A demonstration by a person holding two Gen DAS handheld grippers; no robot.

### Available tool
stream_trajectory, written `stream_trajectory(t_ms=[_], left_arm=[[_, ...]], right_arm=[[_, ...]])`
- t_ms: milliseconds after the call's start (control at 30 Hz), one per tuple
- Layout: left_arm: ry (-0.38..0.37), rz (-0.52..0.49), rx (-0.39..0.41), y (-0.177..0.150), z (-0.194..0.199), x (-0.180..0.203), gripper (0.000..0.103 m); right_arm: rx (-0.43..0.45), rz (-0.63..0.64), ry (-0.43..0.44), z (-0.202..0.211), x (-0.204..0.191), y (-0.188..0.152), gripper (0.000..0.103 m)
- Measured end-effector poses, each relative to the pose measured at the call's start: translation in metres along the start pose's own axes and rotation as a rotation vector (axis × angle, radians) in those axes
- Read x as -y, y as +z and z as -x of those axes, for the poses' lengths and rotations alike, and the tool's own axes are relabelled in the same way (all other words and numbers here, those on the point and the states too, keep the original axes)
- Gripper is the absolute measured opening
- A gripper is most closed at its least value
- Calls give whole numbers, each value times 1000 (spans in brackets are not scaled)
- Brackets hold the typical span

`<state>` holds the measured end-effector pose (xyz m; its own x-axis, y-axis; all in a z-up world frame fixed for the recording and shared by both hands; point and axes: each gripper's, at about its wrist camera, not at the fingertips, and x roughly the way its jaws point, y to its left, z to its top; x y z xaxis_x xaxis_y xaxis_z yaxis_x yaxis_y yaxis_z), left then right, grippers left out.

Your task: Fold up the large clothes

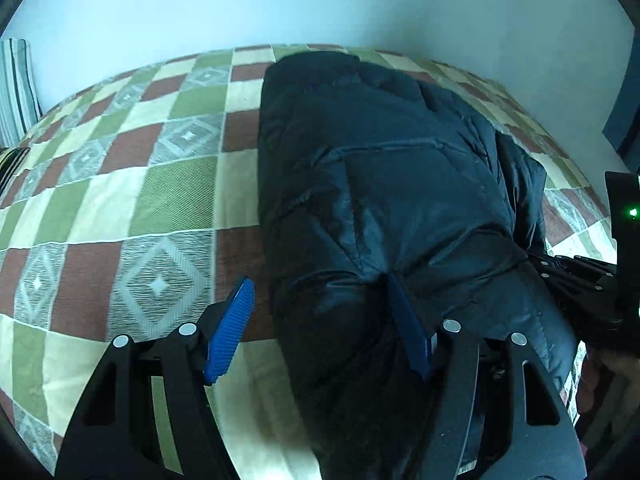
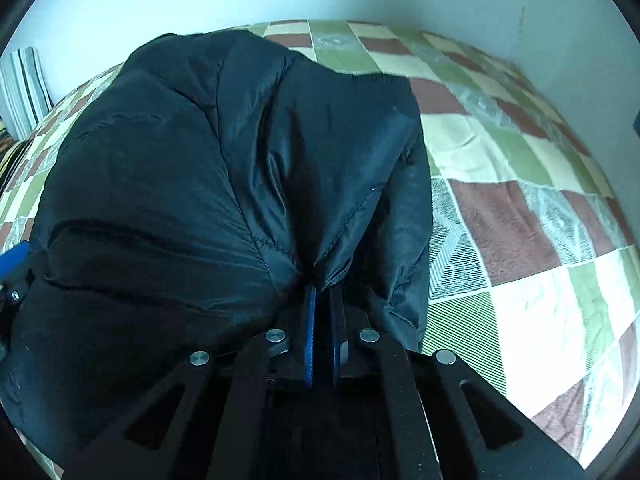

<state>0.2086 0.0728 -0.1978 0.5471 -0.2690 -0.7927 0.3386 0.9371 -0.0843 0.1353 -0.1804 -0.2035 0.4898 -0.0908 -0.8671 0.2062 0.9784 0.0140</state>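
A dark navy puffer jacket [image 1: 380, 184] lies bunched lengthwise on a checked bedspread [image 1: 132, 184]. My left gripper [image 1: 320, 300] is open at the jacket's near end: its left pad hangs over the bedspread, its right pad presses into the fabric, which bulges between the jaws. In the right wrist view the jacket [image 2: 192, 184] fills the left and middle. My right gripper [image 2: 322, 300] is shut on a pinched fold of the jacket's edge at the near end.
The bedspread [image 2: 520, 220] extends to the right of the jacket. A pale wall [image 1: 320, 4] runs behind the bed. A striped pillow [image 1: 16, 88] stands at the far left. The other gripper's black body [image 1: 592, 288] sits at the right edge.
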Motion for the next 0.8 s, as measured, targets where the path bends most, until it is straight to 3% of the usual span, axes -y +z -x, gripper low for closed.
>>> stream_trajectory(t_ms=[267,800], left_arm=[[33,-20,1,-4,-18,13,69],[74,-41,49,1,16,18,66]], right_arm=[[14,-30,18,-12,5,-2,5],[69,-60,45,21,17,-1,14]])
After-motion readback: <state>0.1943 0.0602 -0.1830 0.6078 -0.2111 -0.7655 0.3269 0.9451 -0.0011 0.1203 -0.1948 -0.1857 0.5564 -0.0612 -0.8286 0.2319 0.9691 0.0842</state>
